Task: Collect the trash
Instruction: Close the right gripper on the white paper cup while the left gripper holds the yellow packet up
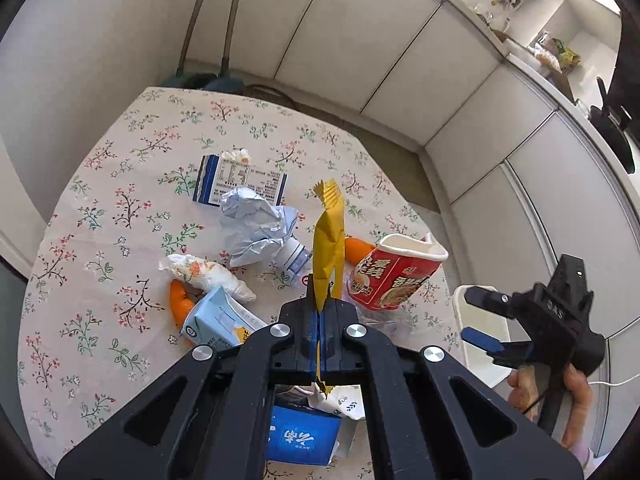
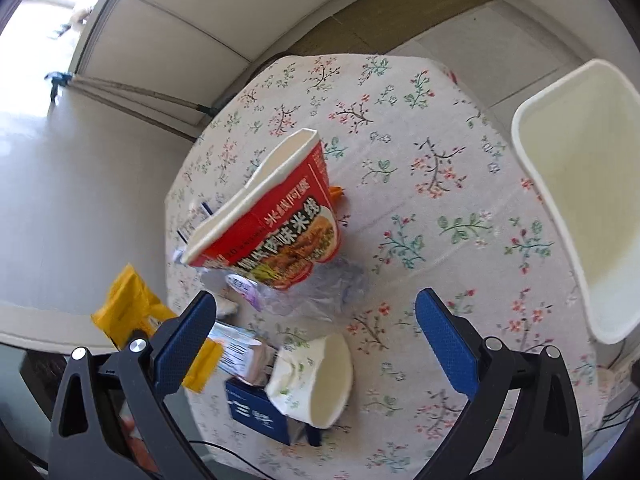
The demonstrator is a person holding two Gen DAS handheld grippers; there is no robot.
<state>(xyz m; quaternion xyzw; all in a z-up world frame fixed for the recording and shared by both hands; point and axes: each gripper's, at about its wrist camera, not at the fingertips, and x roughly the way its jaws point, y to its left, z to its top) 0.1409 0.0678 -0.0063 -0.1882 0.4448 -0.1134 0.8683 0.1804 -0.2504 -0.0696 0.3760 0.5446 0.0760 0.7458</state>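
Note:
My left gripper (image 1: 320,316) is shut on a yellow snack wrapper (image 1: 329,240) and holds it upright above the floral table (image 1: 120,208). The wrapper also shows in the right wrist view (image 2: 132,308), at the left. My right gripper (image 2: 316,320) is open and empty above the table, over a paper cup (image 2: 316,380) lying on its side. It also shows in the left wrist view (image 1: 484,320), near the white bin (image 1: 486,344). A red noodle cup (image 1: 394,276) (image 2: 276,220) lies tilted on clear plastic. The white bin (image 2: 580,208) stands beyond the table's right edge.
Crumpled paper (image 1: 256,224), a blue-white carton (image 1: 240,182), a milk carton (image 1: 218,320), orange peels (image 1: 178,300), a wrapped tissue (image 1: 208,274) and a blue box (image 1: 302,436) (image 2: 256,412) lie on the table. White cabinets (image 1: 440,80) stand behind.

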